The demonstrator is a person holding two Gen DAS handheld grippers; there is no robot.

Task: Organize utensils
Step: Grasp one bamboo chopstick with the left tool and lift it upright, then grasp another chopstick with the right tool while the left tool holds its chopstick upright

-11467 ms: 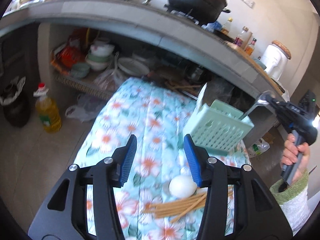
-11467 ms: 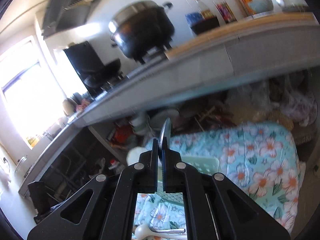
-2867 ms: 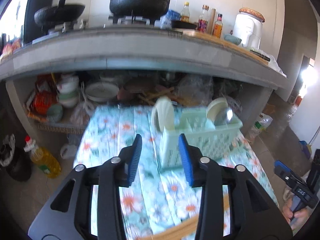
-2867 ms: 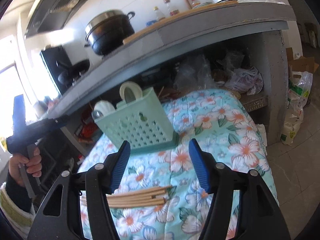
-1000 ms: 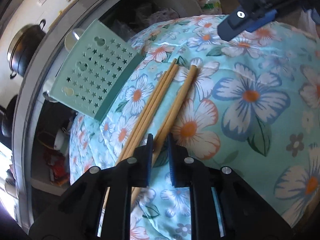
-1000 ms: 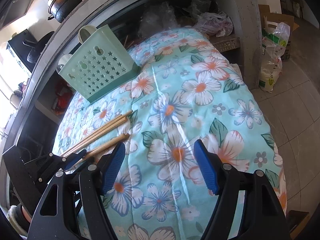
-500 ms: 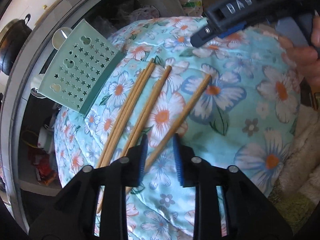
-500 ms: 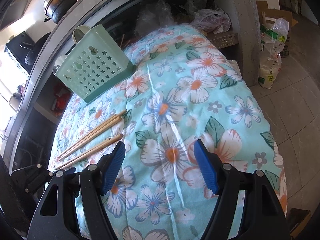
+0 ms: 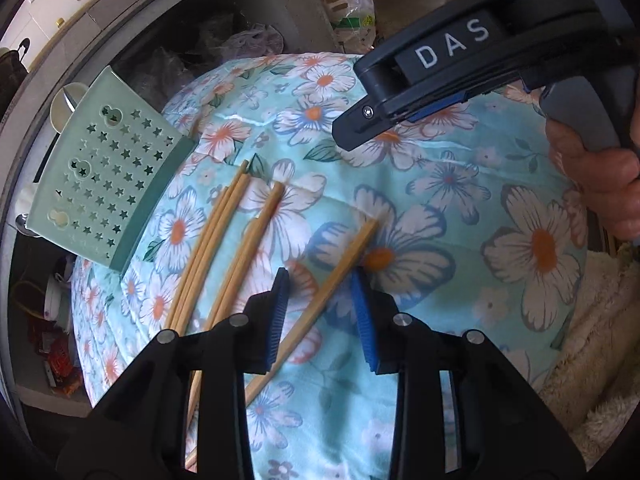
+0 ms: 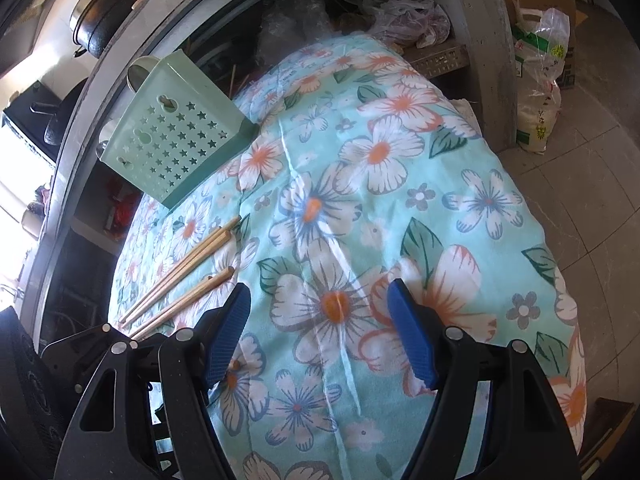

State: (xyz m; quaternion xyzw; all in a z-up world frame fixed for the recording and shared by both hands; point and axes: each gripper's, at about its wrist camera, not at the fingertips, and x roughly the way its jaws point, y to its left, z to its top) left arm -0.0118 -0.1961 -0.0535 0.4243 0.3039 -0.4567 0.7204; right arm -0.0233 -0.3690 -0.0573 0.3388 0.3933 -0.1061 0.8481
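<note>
Several wooden chopsticks lie on the floral cloth [image 9: 440,200]: a bundle [image 9: 212,240], a pair [image 9: 256,240] and a single chopstick [image 9: 344,256] apart to the right. My left gripper [image 9: 320,276] is open, low over the cloth. The single chopstick runs between its blue pads [image 9: 276,320], and neither pad touches it. A mint green basket [image 9: 108,184] with star holes stands at the cloth's far left with a white spoon [image 9: 66,100] in it. My right gripper [image 10: 318,292] hangs open over bare cloth, right of the chopsticks [image 10: 192,256], with the basket [image 10: 176,144] beyond.
A person's hand [image 9: 600,192] holds the right gripper's handle, with a cream fluffy sleeve [image 9: 592,360] below it. A concrete counter with a black pot [image 10: 100,12] runs behind the table, with cluttered shelves under it. Plastic bags [image 10: 536,60] stand on the tiled floor at the right.
The left jaws went from nearly closed around the chopsticks to wider apart. One chopstick slid right, away from the others. The right gripper now looms closer in the left wrist view.
</note>
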